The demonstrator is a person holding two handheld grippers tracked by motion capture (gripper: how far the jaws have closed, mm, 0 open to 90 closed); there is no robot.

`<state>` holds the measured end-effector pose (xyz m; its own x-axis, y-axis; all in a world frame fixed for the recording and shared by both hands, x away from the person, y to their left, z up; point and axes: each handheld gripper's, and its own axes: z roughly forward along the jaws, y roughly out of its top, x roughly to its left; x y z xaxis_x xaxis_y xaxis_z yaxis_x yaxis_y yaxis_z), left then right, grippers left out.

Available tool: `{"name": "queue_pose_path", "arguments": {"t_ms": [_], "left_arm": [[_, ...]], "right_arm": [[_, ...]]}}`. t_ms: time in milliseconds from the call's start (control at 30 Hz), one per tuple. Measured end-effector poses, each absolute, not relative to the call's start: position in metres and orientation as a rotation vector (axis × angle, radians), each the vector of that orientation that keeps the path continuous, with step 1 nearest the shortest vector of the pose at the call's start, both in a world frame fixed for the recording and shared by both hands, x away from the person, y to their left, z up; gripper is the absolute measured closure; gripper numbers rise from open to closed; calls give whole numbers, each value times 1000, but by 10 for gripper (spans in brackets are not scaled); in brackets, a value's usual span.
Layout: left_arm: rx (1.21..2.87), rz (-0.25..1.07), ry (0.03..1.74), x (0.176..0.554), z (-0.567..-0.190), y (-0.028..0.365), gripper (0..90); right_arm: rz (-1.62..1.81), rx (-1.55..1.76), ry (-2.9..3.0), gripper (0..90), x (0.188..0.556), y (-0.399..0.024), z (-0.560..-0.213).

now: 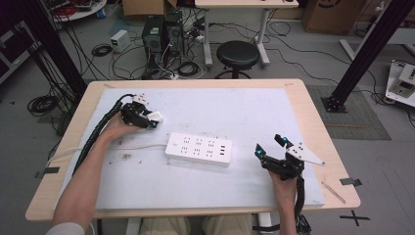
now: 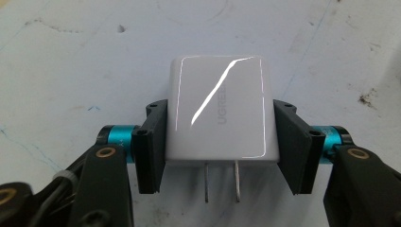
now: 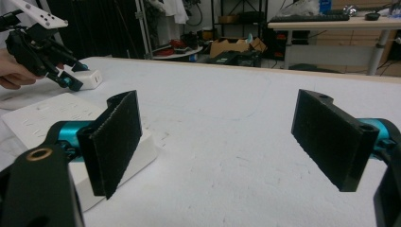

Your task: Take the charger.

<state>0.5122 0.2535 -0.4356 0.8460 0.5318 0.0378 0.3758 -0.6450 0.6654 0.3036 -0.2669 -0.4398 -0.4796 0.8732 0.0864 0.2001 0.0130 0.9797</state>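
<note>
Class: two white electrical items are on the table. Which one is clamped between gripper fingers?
The small white charger, squeezed by the left gripper; the larger power strip lies free mid-table.

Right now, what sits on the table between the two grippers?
A white power strip lies flat between the left gripper, shut on a white charger, and the open right gripper; the high view shows it.

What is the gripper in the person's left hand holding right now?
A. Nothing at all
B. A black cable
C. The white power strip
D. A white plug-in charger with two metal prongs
D: in the left gripper view the left gripper has its black pads pressed on both sides of the white charger, its two prongs pointing back toward the camera, while the power strip lies apart on the table.
</note>
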Motion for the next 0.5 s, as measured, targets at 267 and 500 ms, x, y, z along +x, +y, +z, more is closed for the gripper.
{"name": "queue_pose_path", "arguments": {"t_ms": [267, 500], "left_arm": [[2261, 376, 673, 492, -410, 257, 424], [2217, 430, 692, 473, -395, 264, 424]], "right_arm": [[1510, 1115, 1723, 170, 303, -267, -440], [1512, 1112, 1722, 170, 304, -267, -440]]}}
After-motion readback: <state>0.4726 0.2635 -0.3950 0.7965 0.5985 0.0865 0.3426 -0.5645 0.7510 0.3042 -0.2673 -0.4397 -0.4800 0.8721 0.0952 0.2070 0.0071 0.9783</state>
